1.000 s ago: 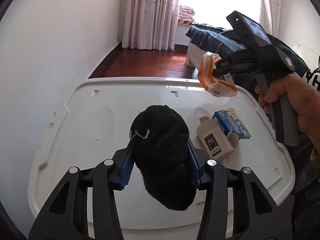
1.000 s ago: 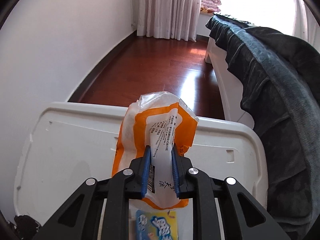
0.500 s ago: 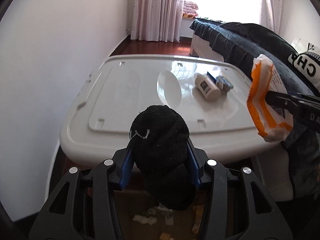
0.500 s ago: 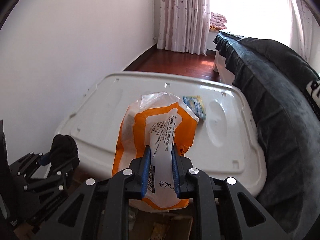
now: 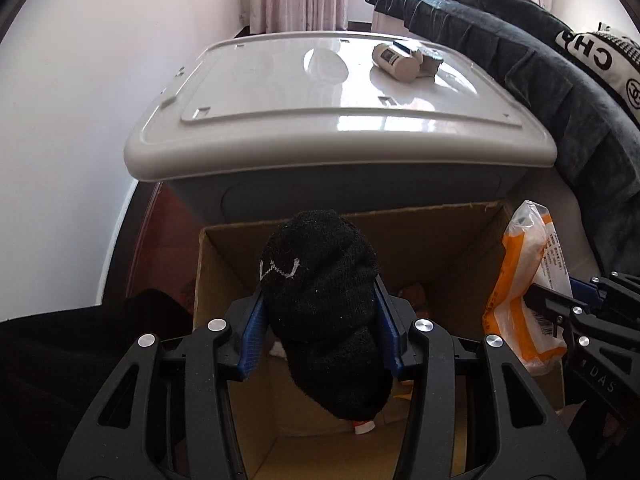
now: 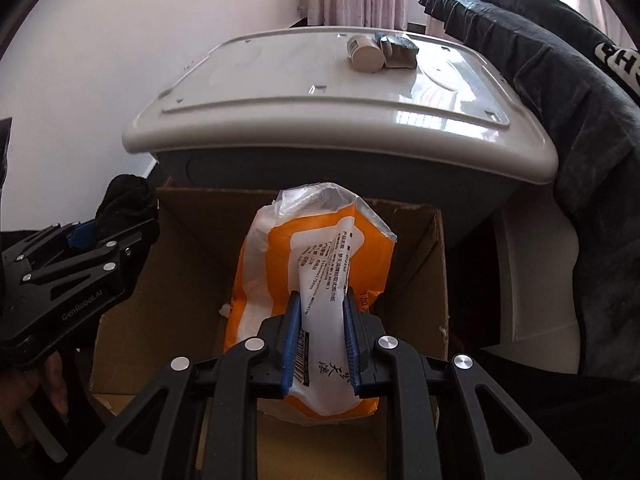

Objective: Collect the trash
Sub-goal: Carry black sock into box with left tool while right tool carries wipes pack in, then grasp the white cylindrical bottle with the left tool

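Black sock (image 5: 324, 304) with a small white stitched mark – between the left gripper (image 5: 320, 332)'s blue-padded jaws. Orange-and-white wrapper (image 6: 316, 280), clear top, black print and barcode – between the right gripper (image 6: 320, 344)'s blue pads. Brown cardboard box (image 6: 424, 264) below both. Ahead of the jaws: white lid (image 5: 280, 92) on a grey bin, beige bottle (image 5: 394, 60) with dark label.

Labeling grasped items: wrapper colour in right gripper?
Orange and white wrapper, black print; clearest in right wrist view.

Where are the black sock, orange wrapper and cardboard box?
black sock (image 5: 324, 304): left wrist view, middle of the bundle.
orange wrapper (image 6: 316, 256): right wrist view, printed front.
cardboard box (image 5: 440, 248): left wrist view, inner far wall.
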Tool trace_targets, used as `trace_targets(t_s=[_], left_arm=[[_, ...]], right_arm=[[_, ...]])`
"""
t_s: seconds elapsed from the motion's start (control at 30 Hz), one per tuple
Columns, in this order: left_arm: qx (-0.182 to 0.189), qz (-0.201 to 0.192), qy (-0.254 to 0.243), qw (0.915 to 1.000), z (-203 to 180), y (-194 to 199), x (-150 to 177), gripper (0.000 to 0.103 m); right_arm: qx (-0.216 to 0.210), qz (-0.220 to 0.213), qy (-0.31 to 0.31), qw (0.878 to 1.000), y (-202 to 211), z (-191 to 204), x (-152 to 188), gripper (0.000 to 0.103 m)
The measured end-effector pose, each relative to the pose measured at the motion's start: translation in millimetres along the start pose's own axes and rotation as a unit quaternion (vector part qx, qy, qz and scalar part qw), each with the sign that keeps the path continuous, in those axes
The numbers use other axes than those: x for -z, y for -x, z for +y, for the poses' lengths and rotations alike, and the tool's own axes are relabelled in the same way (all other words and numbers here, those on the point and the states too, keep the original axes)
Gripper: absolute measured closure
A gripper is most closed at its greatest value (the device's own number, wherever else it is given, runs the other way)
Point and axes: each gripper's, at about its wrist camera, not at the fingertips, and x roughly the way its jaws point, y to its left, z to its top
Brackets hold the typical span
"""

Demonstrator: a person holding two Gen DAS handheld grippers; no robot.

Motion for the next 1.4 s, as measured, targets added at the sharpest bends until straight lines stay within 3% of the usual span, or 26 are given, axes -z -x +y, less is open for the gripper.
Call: trace_targets(t_s=[0.1,0.17,0.23,0.27,0.43,0.93,1.2,1.4], left_arm=[[-0.006,0.008,0.004,0.9999,-2,-3,4,0.056],[-0.012,0.008,0.010,0.9998,-2,-3,5,0.051],[-0.017,0.011,0.013,0.9997,-2,-3,5,0.041],[-0.022,0.010,0.014,0.9996,-2,-3,5,0.037],[-0.037,0.003,0.013,0.9992,-4,1,0,0.027],[-0.014,-0.024,0.027,0.9993,1,7,-23,0.027],[0.002,-0.057,0.036,0.9977,-8,-3,-87,0.027],[0.010,-0.076,0.028,0.9967,-42,-34,-153,0.027]], right_arm=[[0.009,0.003,0.004,1.000,0,4,5,0.078],[0.014,0.006,0.002,1.000,-1,5,7,0.068],[0.023,-0.001,-0.005,1.000,1,5,10,0.039],[0.024,-0.006,-0.009,1.000,2,4,7,0.037],[0.022,-0.024,-0.012,0.999,7,2,4,0.030],[0.032,-0.069,-0.017,0.997,18,-12,-19,0.029],[0.064,-0.156,-0.026,0.985,53,-41,-67,0.024],[0.088,-0.213,-0.038,0.972,70,-67,-111,0.021]])
